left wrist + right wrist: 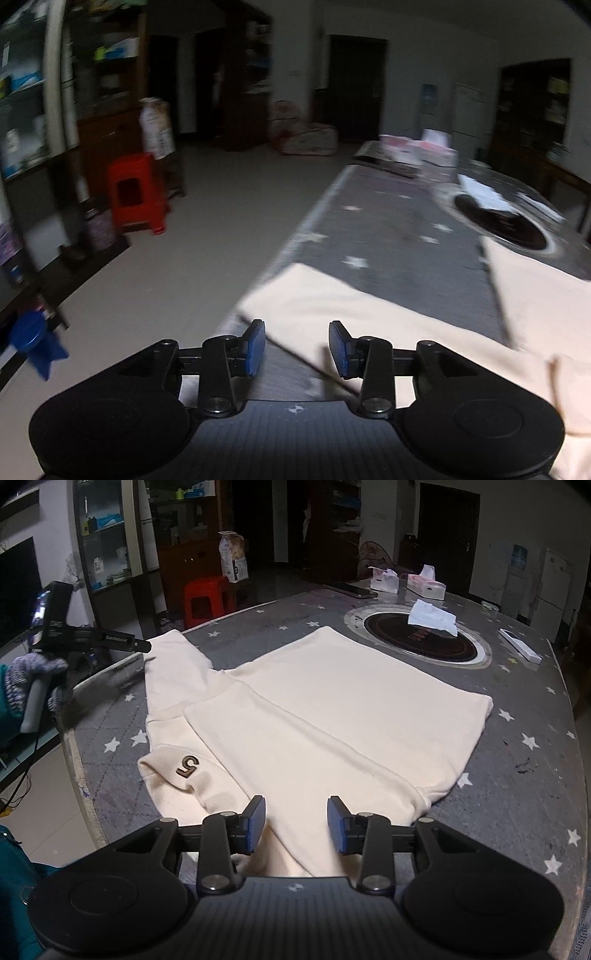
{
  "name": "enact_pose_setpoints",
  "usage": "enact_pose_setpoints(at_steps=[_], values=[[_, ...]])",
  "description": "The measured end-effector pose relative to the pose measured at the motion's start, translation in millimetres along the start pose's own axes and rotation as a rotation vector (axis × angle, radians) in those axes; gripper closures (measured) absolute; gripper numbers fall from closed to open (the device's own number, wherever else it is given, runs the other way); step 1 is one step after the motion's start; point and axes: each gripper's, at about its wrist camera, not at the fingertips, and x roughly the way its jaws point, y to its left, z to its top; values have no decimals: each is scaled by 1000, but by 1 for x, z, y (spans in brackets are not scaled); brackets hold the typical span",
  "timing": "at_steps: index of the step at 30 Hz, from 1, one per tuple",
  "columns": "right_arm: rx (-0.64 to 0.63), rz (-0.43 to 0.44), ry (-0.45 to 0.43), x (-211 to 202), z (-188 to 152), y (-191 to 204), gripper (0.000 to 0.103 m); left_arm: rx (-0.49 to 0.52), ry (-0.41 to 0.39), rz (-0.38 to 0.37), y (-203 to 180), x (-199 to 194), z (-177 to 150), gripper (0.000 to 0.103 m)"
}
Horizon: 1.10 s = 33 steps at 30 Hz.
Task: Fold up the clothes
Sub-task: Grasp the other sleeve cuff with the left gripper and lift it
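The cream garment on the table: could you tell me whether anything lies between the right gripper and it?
Nothing visible does. The right gripper is open directly over the near edge of the cream garment, with bare cloth between its fingers. The tissue and boxes sit well beyond it.

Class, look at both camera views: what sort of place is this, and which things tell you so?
Probably a home living or dining room: a round table with a built-in hotplate, tissue boxes, a red stool and glass cabinets.

Cream garment (pixel 332 709), star-patterned grey tablecloth (pixel 517 775)
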Motion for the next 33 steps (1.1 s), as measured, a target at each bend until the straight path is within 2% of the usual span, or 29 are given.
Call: enact_pose_setpoints(at_steps=[5, 8, 10, 12, 17, 20, 24, 33], values=[[-5, 5, -8, -1, 3, 2, 63, -54, 14, 22, 18, 20, 6, 62], [-9, 9, -13, -1, 4, 4, 61, -80, 27, 6, 24, 30, 9, 66], [-9, 8, -17, -2, 4, 5, 61, -91, 25, -4, 25, 33, 10, 82], [-6, 6, -22, -3, 5, 5, 61, -99, 19, -11, 25, 35, 12, 92], [4, -1, -36, -5, 5, 3, 60, -85, -24, -56, 12, 17, 17, 98], [16, -5, -47, -7, 4, 1, 60, -58, -67, -144, -6, -6, 23, 98], [39, -10, -60, -10, 2, -3, 60, -8, -104, -302, -41, -41, 29, 98], [134, -55, -90, -24, -11, -25, 61, 124, -64, -612, -124, -83, 11, 98]])
